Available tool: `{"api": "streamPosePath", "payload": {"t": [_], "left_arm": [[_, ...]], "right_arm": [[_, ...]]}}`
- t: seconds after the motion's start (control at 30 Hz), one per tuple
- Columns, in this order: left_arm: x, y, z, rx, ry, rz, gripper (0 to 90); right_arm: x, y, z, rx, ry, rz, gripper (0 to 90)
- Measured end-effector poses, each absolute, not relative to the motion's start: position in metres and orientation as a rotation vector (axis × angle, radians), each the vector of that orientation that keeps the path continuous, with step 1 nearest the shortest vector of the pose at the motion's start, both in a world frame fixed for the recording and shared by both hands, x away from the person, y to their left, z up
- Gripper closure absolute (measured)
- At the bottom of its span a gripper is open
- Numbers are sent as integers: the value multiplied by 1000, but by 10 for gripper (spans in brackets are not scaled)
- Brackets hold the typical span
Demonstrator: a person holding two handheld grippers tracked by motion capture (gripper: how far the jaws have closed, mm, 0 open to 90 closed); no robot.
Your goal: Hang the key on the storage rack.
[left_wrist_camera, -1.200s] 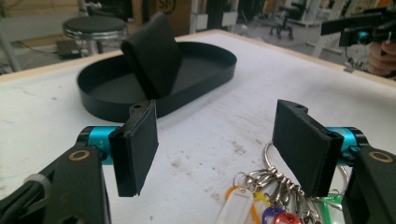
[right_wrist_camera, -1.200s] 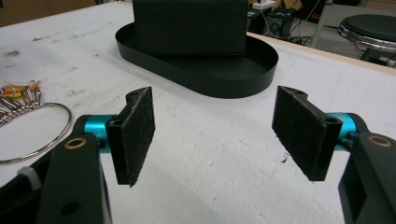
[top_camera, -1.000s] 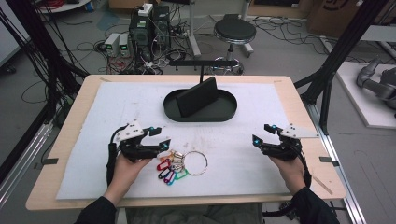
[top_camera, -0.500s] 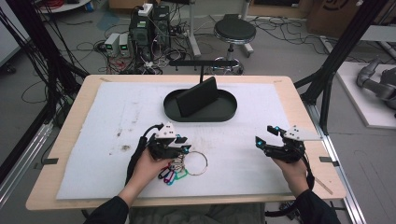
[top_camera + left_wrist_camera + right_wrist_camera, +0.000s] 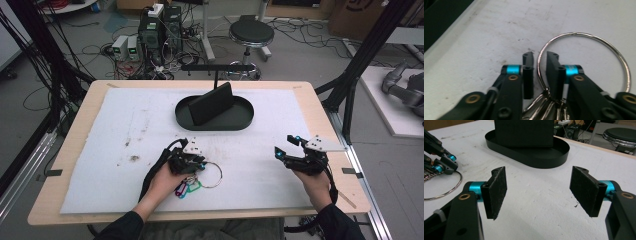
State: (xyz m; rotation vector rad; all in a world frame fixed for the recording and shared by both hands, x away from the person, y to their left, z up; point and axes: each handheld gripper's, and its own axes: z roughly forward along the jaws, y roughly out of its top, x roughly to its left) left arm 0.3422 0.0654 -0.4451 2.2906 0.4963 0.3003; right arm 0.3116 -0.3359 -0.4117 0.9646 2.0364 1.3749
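A large metal key ring (image 5: 213, 174) lies on the white mat, with several coloured key tags (image 5: 184, 190) bunched at its near-left side. My left gripper (image 5: 196, 163) is down on the ring's left edge. In the left gripper view its jaws stand narrowly apart (image 5: 540, 72), one on each side of the ring's wire (image 5: 574, 33), with gaps showing. Smaller rings bunch beneath the jaws. My right gripper (image 5: 284, 148) hovers over bare mat at the right, wide open (image 5: 539, 192) and holding nothing. It faces the left gripper (image 5: 446, 163) and the ring (image 5: 449, 191).
A black oval tray (image 5: 240, 121) sits at the middle back of the mat, with an upright black plate (image 5: 211, 103) in it; the tray (image 5: 554, 157) is straight ahead of the right gripper. A thin black bar stand (image 5: 216, 67) rises behind it. Wooden table edges surround the mat.
My left gripper has moved right across the mat from the left side onto the key ring's edge. The right gripper has barely shifted.
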Motion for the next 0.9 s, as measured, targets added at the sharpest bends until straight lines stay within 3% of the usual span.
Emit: {"api": "streamPosePath", "payload": {"t": [0.13,0.33,0.63,0.9], "left_arm": [[338,63,-445,2307,469,335,858],[337,65,-444,2287,487,337,863],[330,89,-424,2057,518,380,864],[322,97,-413,1974,480,427,864]], "right_arm": [[312,-334,-412,965,2041,1377,308],[313,-328,-411,942,2050,1382,308],[313,-306,-408,906,2075,1443,308],[312,-284,-404,850,2114,1481,308]]}}
